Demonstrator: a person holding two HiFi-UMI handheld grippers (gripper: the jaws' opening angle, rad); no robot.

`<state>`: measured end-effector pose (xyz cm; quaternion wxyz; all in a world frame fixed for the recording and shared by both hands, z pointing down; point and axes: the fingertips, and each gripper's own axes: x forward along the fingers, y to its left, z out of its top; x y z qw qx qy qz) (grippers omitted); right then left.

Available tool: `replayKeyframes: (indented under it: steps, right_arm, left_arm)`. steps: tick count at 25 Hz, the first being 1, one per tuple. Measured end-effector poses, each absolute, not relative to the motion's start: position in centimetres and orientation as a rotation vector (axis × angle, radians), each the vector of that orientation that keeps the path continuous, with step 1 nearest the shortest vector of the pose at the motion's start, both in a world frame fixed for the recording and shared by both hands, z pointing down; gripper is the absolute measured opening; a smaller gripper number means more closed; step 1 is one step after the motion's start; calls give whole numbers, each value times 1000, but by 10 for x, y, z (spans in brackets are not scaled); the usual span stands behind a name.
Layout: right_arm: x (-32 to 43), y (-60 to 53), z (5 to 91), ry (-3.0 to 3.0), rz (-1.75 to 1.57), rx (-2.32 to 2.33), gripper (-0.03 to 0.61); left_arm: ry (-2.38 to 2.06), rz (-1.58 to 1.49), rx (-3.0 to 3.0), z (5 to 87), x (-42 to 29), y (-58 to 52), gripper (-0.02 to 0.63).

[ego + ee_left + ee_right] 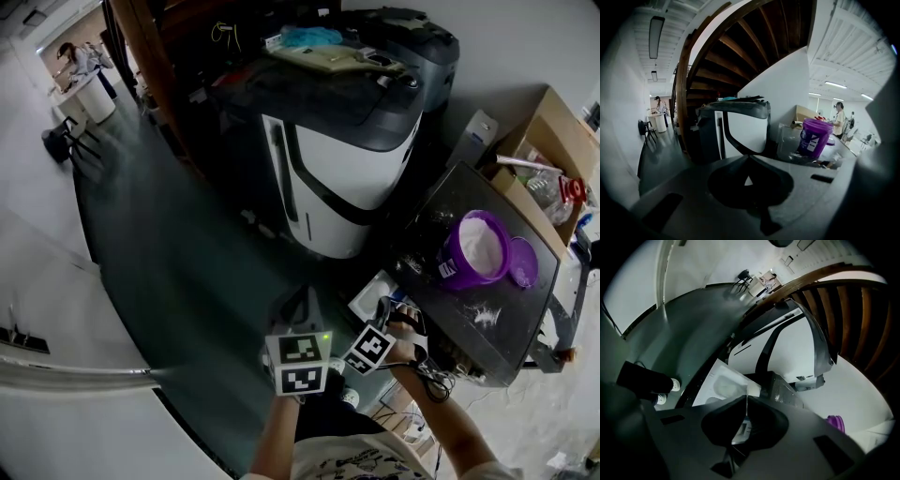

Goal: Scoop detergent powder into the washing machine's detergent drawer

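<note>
A purple tub (pixel 476 248) full of white powder stands open on the dark washing machine top (pixel 511 323), with its purple lid (pixel 523 262) lying beside it. The white detergent drawer (pixel 372 298) sticks out at the machine's near left corner. My left gripper (pixel 298 307) hangs left of the drawer, jaws shut and empty, facing the tub (pixel 813 136) from a distance. My right gripper (pixel 401 317) is just over the drawer's near end, also shut with nothing in it. In the right gripper view the drawer (pixel 719 385) lies right beyond the shut tips (pixel 746 400).
A white and black appliance (pixel 342 169) stands on the floor ahead, under a wooden staircase. An open cardboard box (pixel 553 150) with bottles sits beyond the machine. Spilled powder (pixel 486 314) dots the machine top. A person stands far off at a round table (pixel 89 94).
</note>
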<state>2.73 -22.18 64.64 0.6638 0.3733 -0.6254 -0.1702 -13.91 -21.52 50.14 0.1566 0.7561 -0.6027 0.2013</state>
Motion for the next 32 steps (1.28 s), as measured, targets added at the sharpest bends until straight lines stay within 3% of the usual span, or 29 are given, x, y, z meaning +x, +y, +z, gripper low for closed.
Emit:
replayKeyframes:
  steps: [18,32]
  right_arm:
    - [36,-225,633,-1452,-350,895,20]
    - [44,-221,579,-1685,-118,1182,20]
  left_arm:
    - [-1743,557,2165,495,-139,-212,2]
    - [-1770,525,2194,474,-131,-209,2]
